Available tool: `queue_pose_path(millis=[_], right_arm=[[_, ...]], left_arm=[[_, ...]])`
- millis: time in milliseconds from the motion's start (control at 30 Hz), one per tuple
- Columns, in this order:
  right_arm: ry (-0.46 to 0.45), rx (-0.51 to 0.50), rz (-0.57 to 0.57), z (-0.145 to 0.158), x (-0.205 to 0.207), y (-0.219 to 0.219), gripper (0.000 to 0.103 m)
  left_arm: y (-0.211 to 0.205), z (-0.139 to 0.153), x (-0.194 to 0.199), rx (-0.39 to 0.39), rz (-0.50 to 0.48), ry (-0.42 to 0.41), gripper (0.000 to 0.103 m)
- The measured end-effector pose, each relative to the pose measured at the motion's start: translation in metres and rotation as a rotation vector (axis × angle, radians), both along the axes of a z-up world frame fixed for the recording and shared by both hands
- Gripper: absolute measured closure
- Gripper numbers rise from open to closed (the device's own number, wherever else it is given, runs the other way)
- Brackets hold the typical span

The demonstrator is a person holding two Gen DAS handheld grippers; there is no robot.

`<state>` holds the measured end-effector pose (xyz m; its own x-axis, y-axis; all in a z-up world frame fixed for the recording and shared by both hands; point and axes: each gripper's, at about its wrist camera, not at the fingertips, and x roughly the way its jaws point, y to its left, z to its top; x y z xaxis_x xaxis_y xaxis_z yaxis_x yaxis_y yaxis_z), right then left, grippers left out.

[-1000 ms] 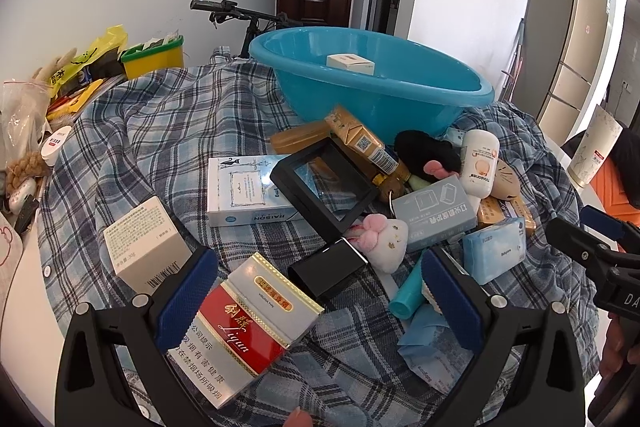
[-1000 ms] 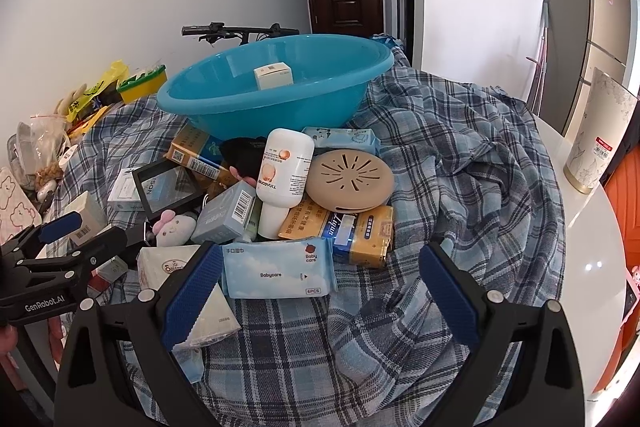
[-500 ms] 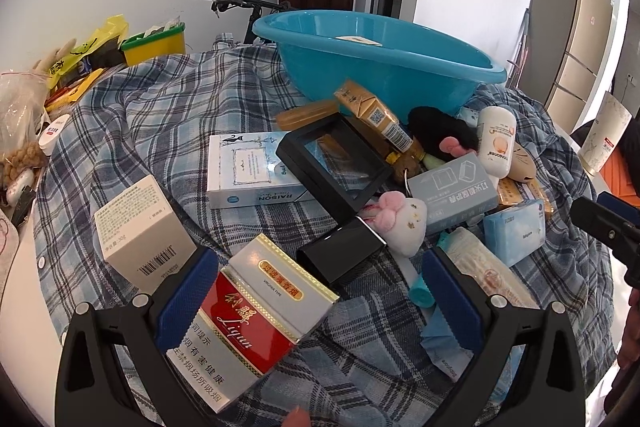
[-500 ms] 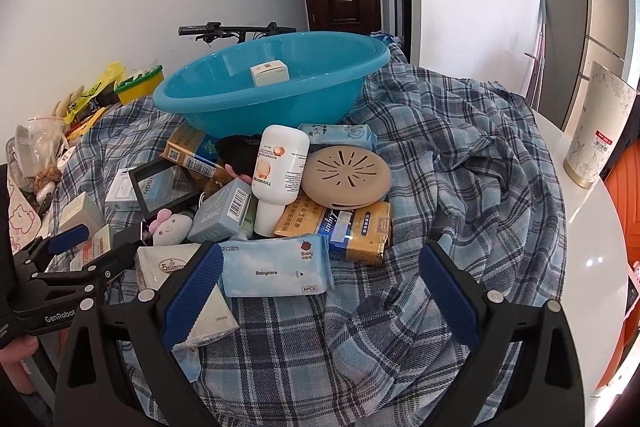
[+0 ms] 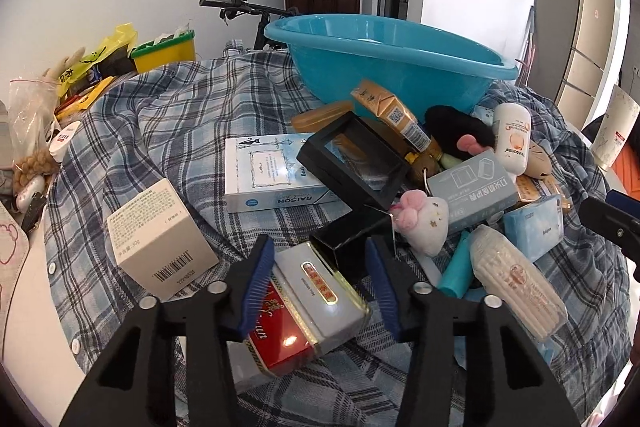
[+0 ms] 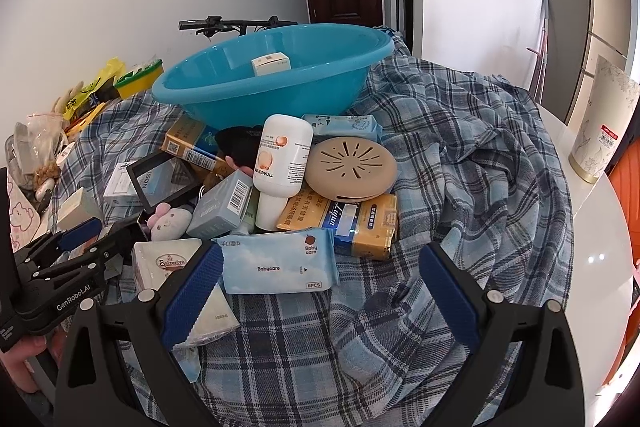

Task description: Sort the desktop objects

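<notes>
A pile of small objects lies on a plaid cloth (image 5: pixel 176 131) in front of a blue basin (image 5: pixel 384 67). My left gripper (image 5: pixel 320 283) has narrowed around a red and silver cigarette box (image 5: pixel 308 307); the left pad touches it, the right pad stands a little off. Next to it lie a black box (image 5: pixel 344 243), a white carton (image 5: pixel 160 239) and a plush toy (image 5: pixel 424 223). My right gripper (image 6: pixel 316 299) is open and empty, over a Babycare wipes pack (image 6: pixel 280 267). The basin (image 6: pixel 272 75) holds a small white box (image 6: pixel 270 63).
A white lotion bottle (image 6: pixel 284 159), a tan round disc (image 6: pixel 352 167), a yellow carton (image 6: pixel 344 219) and a grey box (image 6: pixel 224 203) lie in the pile. A paper cup (image 6: pixel 600 123) stands on the white table at right. Bags and a yellow bin (image 5: pixel 164 51) are at far left.
My left gripper has dropped lower and its jaws have closed in from wide open to close around the red and silver cigarette box. The right gripper has shifted slightly and stays open.
</notes>
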<state>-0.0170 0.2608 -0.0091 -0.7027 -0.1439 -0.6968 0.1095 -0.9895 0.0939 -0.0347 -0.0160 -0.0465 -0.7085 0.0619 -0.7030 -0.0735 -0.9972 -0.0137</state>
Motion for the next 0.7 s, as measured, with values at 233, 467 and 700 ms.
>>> queue_pose_path(millis=[233, 467, 700], right_arm=[[-0.003, -0.004, -0.006, -0.001, -0.001, 0.003, 0.005], [-0.009, -0.008, -0.020, -0.002, -0.002, 0.008, 0.005], [-0.014, -0.010, -0.021, -0.004, -0.004, 0.008, 0.005]], left_arm=[[-0.003, -0.003, -0.004, 0.022, -0.019, -0.010, 0.054], [-0.012, -0.007, -0.010, 0.128, -0.031, -0.032, 0.009], [0.003, -0.013, -0.014, 0.005, -0.078, -0.069, 0.029]])
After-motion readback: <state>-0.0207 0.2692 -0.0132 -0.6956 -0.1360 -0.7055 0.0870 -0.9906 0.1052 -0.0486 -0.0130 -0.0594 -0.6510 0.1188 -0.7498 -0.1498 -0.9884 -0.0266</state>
